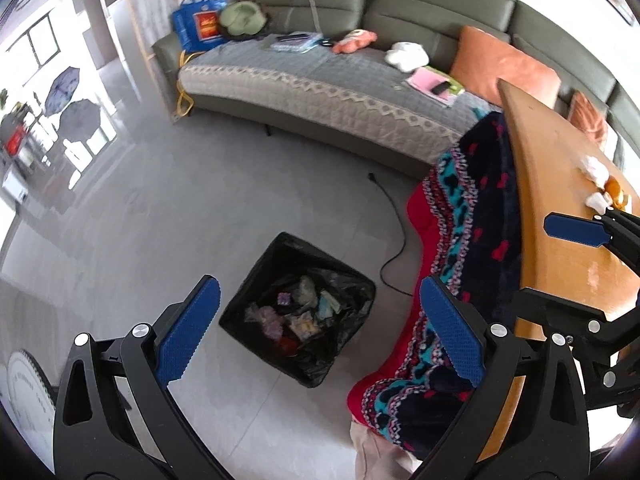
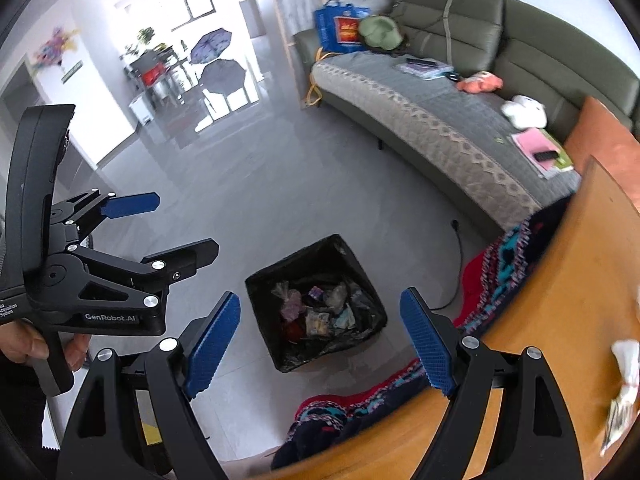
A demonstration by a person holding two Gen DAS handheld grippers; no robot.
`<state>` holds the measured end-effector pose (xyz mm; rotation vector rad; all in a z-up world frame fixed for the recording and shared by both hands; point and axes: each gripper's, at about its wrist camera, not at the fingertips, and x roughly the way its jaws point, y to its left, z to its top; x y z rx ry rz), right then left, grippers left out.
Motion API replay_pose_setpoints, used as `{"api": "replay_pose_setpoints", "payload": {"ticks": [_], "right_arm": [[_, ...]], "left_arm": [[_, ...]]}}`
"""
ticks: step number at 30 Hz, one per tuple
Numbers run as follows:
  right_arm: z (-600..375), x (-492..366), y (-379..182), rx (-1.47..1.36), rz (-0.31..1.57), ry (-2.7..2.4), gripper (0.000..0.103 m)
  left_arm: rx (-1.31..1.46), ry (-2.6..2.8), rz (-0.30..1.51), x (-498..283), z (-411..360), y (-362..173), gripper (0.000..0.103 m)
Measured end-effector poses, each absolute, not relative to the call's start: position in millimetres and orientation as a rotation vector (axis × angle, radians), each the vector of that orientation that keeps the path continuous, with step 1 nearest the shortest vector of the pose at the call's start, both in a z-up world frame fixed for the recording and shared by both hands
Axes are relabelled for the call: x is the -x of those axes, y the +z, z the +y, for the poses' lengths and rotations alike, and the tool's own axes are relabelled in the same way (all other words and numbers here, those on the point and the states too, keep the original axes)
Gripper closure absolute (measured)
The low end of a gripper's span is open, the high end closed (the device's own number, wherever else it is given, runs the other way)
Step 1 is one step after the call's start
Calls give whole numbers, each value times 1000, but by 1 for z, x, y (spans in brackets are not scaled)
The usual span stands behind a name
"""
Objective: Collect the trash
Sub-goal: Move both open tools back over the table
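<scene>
We hold both grippers above the floor, each camera angled down toward the bin (image 1: 298, 308), which stands on the grey tiles between the sofa (image 1: 320, 80) and the table (image 1: 560, 200). The bin is lined with a black bag and already holds a heap of wrappers and scraps (image 1: 296, 316).

Our left gripper (image 1: 316, 328) has its jaws spread wide and grips nothing; in its own view the bin sits in the gap between the two blue pads (image 1: 188, 332). From the right wrist view we see it side on at the left, tilted forward and well apart from the bin, with our left hand (image 2: 36, 348) wrapped around its handle.

Our right gripper (image 2: 324, 340) is likewise wide open and empty — the bin shows between its fingers too. In the left wrist view it appears at the right edge, out over the table, one blue pad (image 1: 576, 232) pointing left just beside some white crumpled tissues (image 1: 596, 184) on the wood.

More trash (image 2: 624, 380) — crumpled white paper, blurred — lies on the table at the right of the right wrist view. A patterned blanket (image 1: 460, 240) hangs below the table's edge, near the bin, and a black cord (image 1: 394, 236) trails over the tiles beside it.
</scene>
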<state>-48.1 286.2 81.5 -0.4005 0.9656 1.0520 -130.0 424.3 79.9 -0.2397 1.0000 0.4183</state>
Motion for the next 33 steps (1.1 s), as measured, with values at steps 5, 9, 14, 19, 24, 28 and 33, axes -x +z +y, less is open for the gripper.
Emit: {"api": "replay_pose_setpoints", "payload": {"ticks": [5,9,14,19,24,28,33], "right_arm": [[241,33,87,354,963,985,20],[201,20,88,313,965,916,20],[145,2,86,258,974,814,20],[98,-15,83,218,979,719,20],[53,-30,76,161,997,628,20],[17,-46,69,92,1010,542,21],[-25,-66,61,11,1028,457,27]], "left_arm": [[197,365,988,109,388,87,6],[167,300,986,90,354,91,6],[118,217,989,64,311,95,6],[78,144,990,41,270,97,6],[47,81,996,21,233,96,6],[25,42,1003,9,206,94,6],[15,10,1010,-5,186,93,6]]}}
